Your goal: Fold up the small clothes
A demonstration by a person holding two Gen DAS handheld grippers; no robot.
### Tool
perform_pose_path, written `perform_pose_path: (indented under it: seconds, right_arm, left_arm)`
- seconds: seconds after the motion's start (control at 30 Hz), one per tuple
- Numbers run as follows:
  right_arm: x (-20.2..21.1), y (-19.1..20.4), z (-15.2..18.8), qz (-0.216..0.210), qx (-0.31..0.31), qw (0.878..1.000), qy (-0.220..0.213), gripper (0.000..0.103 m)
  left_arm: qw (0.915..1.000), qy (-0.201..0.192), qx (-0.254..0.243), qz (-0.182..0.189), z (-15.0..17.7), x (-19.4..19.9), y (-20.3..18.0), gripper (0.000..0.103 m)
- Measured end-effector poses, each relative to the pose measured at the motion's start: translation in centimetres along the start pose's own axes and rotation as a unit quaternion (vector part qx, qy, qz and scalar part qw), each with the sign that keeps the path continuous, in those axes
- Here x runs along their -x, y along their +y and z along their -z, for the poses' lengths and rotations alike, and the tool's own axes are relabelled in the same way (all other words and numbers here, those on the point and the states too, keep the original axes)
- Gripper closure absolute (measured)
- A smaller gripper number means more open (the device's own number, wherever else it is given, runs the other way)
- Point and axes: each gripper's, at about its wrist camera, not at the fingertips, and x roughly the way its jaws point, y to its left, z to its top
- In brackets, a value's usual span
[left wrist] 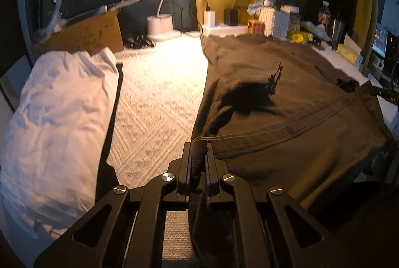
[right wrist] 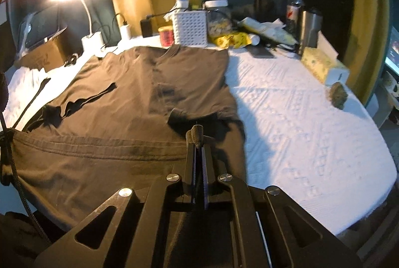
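Note:
A dark brown T-shirt (left wrist: 274, 83) lies spread on the white textured table cover, collar toward the far clutter; it also shows in the right wrist view (right wrist: 139, 93). My left gripper (left wrist: 198, 143) is shut on the shirt's near left hem corner, with fabric bunched between the fingers. My right gripper (right wrist: 197, 137) is shut on the near right hem corner, a fold of cloth sticking up at the fingertips. The hem band (right wrist: 99, 146) is stretched between the two grippers and lifted over the shirt's body.
A pile of white cloth (left wrist: 57, 118) lies at the left. A cardboard box (left wrist: 87, 36) and a lit desk lamp (left wrist: 162, 21) stand at the back. A white basket (right wrist: 190, 27), jars, bottles (right wrist: 294, 9), a steel flask (right wrist: 309, 29) and a tissue box (right wrist: 324, 66) line the far edge. A small brown object (right wrist: 338, 95) lies at the right.

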Motion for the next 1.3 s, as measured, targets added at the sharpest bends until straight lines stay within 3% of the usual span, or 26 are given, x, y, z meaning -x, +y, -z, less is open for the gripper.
perform_pose_path:
  seconds: [0.5,1.3]
  right_arm:
    - [3.2,-3.7,-1.0,0.034,-0.027,0.998,-0.041,0.098]
    - [5.1,-7.1,-5.0,0.044,-0.066,0.992,-0.103,0.098]
  left_arm:
    - [0.9973,-0.072,-0.011,-0.003,-4.6,2.9,0.1,0.096]
    - [0.9888,-0.142,-0.038,-0.026,-11.6,4.3,0.1,0.097]
